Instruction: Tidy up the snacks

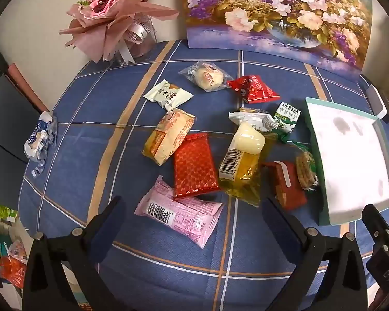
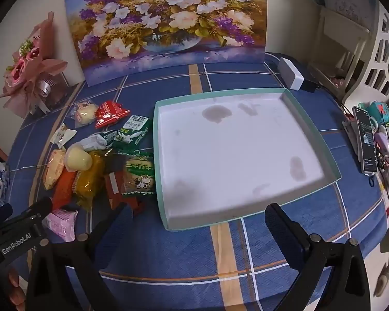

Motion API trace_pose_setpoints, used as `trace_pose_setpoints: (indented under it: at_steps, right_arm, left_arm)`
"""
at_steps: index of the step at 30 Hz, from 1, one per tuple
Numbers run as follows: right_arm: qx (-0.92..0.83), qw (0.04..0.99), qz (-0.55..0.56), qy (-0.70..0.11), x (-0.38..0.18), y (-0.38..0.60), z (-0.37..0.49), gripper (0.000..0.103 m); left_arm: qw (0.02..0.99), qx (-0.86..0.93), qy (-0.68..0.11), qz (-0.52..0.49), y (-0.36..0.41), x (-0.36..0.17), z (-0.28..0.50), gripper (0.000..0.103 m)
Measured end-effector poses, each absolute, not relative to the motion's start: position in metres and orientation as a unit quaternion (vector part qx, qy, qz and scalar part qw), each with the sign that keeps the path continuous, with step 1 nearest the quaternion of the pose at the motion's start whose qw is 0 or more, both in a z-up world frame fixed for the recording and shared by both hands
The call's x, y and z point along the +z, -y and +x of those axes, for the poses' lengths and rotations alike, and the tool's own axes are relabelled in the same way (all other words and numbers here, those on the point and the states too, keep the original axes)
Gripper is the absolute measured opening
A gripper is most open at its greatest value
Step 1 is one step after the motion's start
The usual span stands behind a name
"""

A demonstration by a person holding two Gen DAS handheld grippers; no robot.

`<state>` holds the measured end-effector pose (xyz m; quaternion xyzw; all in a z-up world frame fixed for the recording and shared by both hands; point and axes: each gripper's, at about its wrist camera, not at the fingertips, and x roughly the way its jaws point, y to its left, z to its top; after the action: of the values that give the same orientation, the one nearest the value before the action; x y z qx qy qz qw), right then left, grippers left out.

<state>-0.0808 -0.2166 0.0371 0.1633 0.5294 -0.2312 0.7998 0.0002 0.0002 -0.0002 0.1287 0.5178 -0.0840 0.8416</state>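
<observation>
Both of your grippers stood with jaws wide apart and nothing between them. Your left gripper (image 1: 192,212) hung just above the pink packet (image 1: 180,213), with the red patterned packet (image 1: 194,168) and the yellow packet (image 1: 242,171) beyond it. Your right gripper (image 2: 194,216) hovered over the near edge of the teal-rimmed box (image 2: 334,160), whose white floor held no snacks. Every snack lay in a loose heap on the blue plaid tablecloth (image 2: 246,259), left of the box.
</observation>
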Motion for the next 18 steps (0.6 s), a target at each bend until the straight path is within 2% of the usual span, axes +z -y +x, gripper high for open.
trace_pose_setpoints:
  at_steps: [18]
  right_arm:
    - [-0.239,0.790,0.157,-0.543,0.0305,0.2183,-0.0793,0.103]
  left_arm:
    - [0.837,-0.075,-0.528,0.119,0.0001,-0.0059,0.0010,0.103]
